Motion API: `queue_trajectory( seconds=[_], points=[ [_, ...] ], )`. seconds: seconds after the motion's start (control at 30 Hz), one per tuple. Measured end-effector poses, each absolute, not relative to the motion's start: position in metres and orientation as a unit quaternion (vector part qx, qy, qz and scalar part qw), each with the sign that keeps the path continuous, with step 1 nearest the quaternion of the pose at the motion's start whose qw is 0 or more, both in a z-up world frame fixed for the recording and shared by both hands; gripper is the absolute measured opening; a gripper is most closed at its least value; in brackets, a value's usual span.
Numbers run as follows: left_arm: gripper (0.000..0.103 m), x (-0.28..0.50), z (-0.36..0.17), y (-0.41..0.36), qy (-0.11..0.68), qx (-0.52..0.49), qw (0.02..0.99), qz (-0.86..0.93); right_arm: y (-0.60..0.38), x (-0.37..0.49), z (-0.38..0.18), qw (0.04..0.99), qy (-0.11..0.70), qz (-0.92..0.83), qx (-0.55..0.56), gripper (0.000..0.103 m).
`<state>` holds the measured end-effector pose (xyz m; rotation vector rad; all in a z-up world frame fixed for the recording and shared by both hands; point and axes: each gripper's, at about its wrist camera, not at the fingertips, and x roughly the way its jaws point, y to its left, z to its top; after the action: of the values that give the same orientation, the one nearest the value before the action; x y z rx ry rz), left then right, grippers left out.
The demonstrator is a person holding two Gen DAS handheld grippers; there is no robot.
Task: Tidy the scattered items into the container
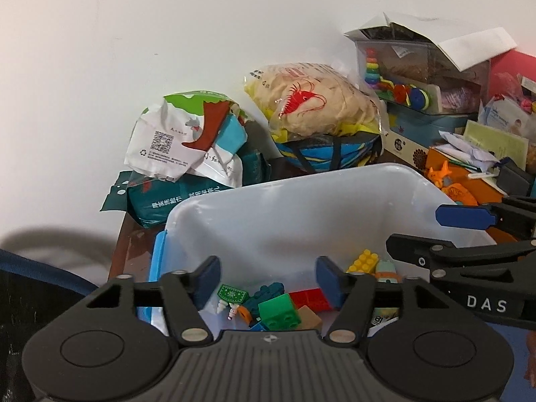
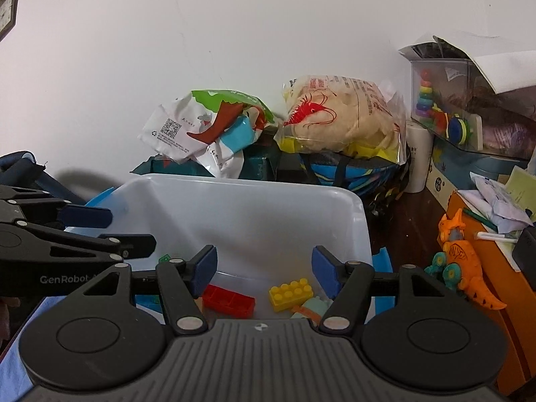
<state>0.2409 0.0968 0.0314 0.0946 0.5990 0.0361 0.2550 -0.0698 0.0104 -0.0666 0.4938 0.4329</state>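
Both the left gripper [image 1: 266,279] and the right gripper [image 2: 264,269] hang wide and empty over the bin [image 2: 241,184]. The orange dinosaur [image 2: 464,254] stands outside, right of the bin and nearer the right gripper, its body running near to far.

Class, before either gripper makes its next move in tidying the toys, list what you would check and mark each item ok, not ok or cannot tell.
1. Left gripper open, nothing between the pads: ok.
2. Right gripper open and empty: ok.
3. Translucent bin uncovered, with room left: ok.
4. Red block and yellow block already inside: ok.
5. Orange dinosaur toy in the bin: not ok, it stands outside to the right.
6. Grippers clear of each other: cannot tell.
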Motion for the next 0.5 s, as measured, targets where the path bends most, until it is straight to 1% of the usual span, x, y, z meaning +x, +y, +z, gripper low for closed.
queue_trajectory(
  seconds=[0.07,0.17,0.23,0.33,0.4,0.5],
  points=[
    [0.075,0.239,0.035,0.097,0.294,0.042,0.955,0.026,-0.069,0.252,0.015,0.946,0.241,0.215,-0.038,0.069],
    [0.078,0.233,0.042,0.098,0.3,0.029,0.953,0.032,-0.07,0.248,0.025,0.946,0.24,0.21,-0.049,0.076],
    [0.079,0.23,0.046,0.099,0.313,0.021,0.949,0.03,-0.071,0.247,0.033,0.946,0.248,0.202,-0.051,0.087],
    [0.079,0.224,0.053,0.096,0.325,0.025,0.945,0.033,-0.075,0.247,0.049,0.939,0.278,0.195,-0.047,0.097],
    [0.079,0.221,0.057,0.092,0.328,0.041,0.943,0.045,-0.076,0.249,0.057,0.933,0.302,0.189,-0.044,0.1],
    [0.079,0.215,0.064,0.084,0.325,0.066,0.942,0.047,-0.077,0.246,0.069,0.926,0.319,0.195,-0.045,0.101]
  ],
)
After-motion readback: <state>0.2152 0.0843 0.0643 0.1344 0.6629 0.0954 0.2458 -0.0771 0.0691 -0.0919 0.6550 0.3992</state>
